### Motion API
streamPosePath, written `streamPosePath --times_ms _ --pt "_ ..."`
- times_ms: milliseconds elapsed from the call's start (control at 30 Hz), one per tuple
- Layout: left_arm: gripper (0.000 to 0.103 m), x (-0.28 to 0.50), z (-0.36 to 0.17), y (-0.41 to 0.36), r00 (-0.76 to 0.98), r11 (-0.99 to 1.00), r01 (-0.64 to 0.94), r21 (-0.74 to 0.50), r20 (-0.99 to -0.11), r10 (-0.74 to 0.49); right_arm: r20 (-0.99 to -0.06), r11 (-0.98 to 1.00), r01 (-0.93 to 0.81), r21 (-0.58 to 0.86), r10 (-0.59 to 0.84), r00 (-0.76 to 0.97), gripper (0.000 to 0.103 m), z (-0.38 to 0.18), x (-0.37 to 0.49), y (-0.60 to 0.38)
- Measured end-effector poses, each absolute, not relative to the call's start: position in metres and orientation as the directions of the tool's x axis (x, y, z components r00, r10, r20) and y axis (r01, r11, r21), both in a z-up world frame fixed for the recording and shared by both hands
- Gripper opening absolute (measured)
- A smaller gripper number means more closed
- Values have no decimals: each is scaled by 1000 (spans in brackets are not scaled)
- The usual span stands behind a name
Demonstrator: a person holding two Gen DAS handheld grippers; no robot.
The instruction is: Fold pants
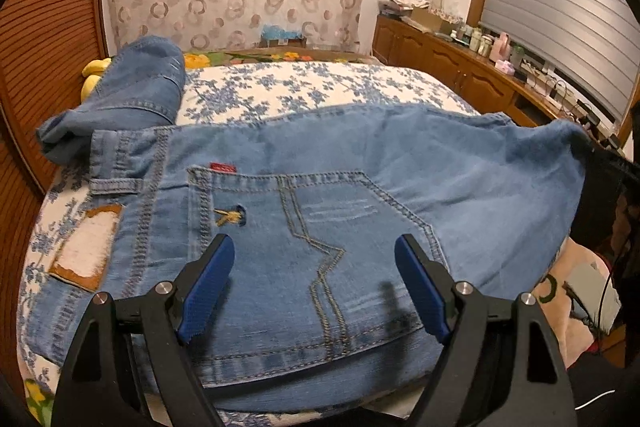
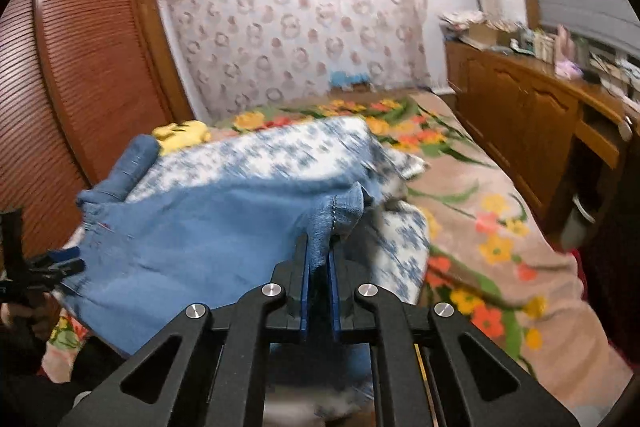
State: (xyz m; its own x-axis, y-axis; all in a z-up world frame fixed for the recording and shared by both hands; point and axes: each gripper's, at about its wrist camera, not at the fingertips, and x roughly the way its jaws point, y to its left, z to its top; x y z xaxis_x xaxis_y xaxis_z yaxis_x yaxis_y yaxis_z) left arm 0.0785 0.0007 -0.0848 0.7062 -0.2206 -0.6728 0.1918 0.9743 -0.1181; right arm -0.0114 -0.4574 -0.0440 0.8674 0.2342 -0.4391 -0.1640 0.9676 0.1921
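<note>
Blue denim pants (image 1: 320,187) lie spread on a blue-and-white floral folded quilt (image 1: 300,87), back pocket (image 1: 320,239) facing up, one leg (image 1: 140,87) bunched at the far left. My left gripper (image 1: 316,259) is open, hovering just above the pocket, holding nothing. My right gripper (image 2: 319,255) is shut on a hemmed edge of the pants (image 2: 336,215) and lifts it above the bed; the view is motion-blurred. The left gripper also shows at the left edge of the right wrist view (image 2: 60,263).
The quilt rests on a bed with a flowered blanket (image 2: 500,227). A slatted wooden wardrobe (image 2: 80,75) stands to the left, a wooden cabinet (image 2: 540,119) with clutter on top to the right. A yellow plush toy (image 2: 184,135) lies at the far left.
</note>
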Motion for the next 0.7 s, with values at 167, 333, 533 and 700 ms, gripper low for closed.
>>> streamPosePath --times_ms 167,333,533,700 --pt "83 74 -75 15 734 979 163 -124 -647 -205 -392 937 -314 156 350 851 7 -18 -7 -417" --pt "83 69 -72 33 747 983 125 -132 -640 -181 -350 873 -476 110 482 803 7 8 1 -359" --pt "83 63 -70 62 761 989 62 -137 -634 -135 -329 764 -641 74 626 707 7 25 18 -294" --pt "83 61 -72 79 763 988 22 -153 -636 -115 -373 697 -712 86 685 626 7 11 44 -256"
